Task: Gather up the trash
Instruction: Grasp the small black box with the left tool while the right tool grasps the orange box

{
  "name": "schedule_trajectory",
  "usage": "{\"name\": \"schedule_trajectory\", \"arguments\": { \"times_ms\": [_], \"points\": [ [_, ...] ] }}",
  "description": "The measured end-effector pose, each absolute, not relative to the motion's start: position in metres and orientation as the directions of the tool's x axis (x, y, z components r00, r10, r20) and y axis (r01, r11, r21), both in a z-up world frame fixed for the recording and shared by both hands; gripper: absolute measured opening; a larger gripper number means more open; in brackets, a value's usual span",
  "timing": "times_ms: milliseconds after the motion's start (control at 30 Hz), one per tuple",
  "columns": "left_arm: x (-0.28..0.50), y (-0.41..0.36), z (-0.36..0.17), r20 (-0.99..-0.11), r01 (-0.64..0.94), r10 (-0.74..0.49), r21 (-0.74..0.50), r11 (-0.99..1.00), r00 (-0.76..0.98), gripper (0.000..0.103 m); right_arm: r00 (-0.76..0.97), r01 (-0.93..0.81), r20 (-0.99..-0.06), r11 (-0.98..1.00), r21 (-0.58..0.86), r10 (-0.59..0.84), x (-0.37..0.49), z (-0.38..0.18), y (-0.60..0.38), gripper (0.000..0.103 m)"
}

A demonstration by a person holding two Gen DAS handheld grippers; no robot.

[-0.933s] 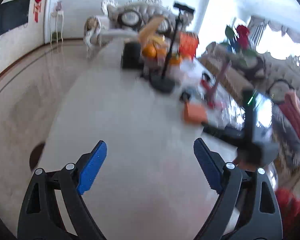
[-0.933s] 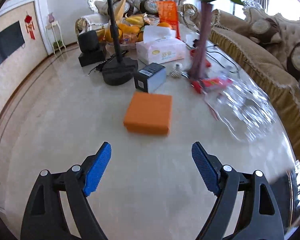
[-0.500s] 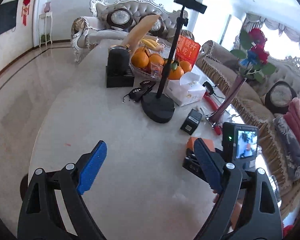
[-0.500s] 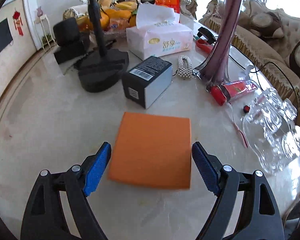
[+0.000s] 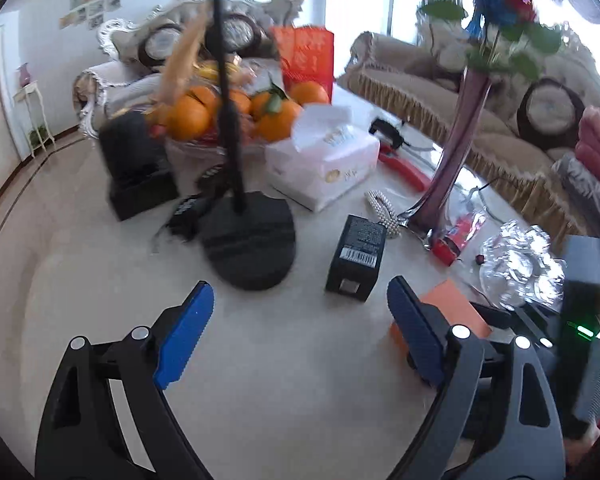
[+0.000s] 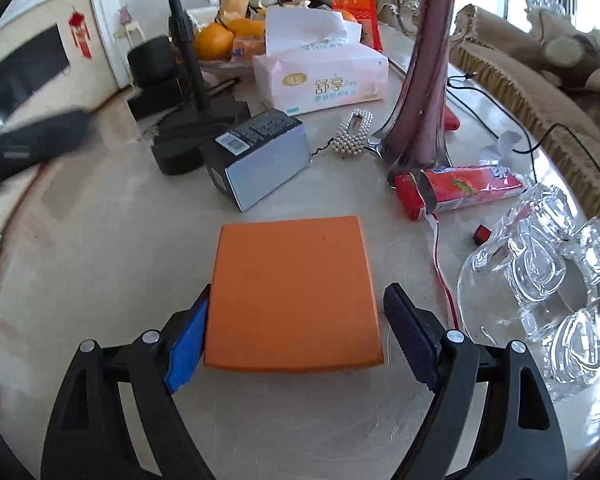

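Straddling the flat orange cardboard box (image 6: 292, 292) on the marble table (image 6: 100, 240), the right gripper (image 6: 298, 340) has advanced; jaws spread, not yet pinching. The left gripper (image 5: 300, 336), spread and empty, now hovers left of that box, which looks ready for grasping.

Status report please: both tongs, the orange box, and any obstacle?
Both tongs open. Right tongs straddle orange box, not clamped. Left tongs empty. Nothing blocking.

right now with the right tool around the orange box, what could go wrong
The right tool straddles the orange box; its left pad seems to touch, the right stands apart, so closing may skew the box. Clear glass pieces lie close on the right, and a wide swing could knock them. The tall vase behind might tip if the box is pushed forward.
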State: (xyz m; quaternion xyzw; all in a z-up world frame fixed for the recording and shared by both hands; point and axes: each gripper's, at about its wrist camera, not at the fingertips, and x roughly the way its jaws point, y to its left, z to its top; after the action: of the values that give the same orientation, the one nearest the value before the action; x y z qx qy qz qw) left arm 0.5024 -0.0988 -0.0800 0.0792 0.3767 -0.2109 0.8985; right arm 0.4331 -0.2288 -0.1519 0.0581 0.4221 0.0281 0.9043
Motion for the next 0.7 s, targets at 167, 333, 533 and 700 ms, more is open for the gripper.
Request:
{"name": "schedule_trajectory", "arguments": {
  "times_ms": [167, 333, 533, 700],
  "points": [
    [0.535, -0.140, -0.097, -0.742, 0.462, -0.301, 0.013, 0.887, 0.599, 0.086, 0.637, -0.002, -0.766, 0.994, 0.109, 0.086, 0.432, -0.152, -0.223, 0.079],
    [0.545, -0.175, -0.111, -0.770, 0.533, -0.297, 0.066, 0.844, 0.565, 0.086, 0.640, -0.005, -0.760, 0.990, 0.138, 0.109, 0.431, -0.152, -0.226, 0.079],
    [0.553, -0.198, -0.128, -0.792, 0.553, -0.261, 0.114, 0.825, 0.552, 0.086, 0.631, -0.002, -0.773, 0.996, 0.090, 0.072, 0.435, -0.154, -0.220, 0.079],
    [0.556, -0.199, -0.143, -0.821, 0.533, -0.244, 0.085, 0.842, 0.516, 0.078, 0.632, -0.003, -0.771, 0.995, 0.098, 0.078, 0.437, -0.154, -0.221, 0.079]
  ]
}}
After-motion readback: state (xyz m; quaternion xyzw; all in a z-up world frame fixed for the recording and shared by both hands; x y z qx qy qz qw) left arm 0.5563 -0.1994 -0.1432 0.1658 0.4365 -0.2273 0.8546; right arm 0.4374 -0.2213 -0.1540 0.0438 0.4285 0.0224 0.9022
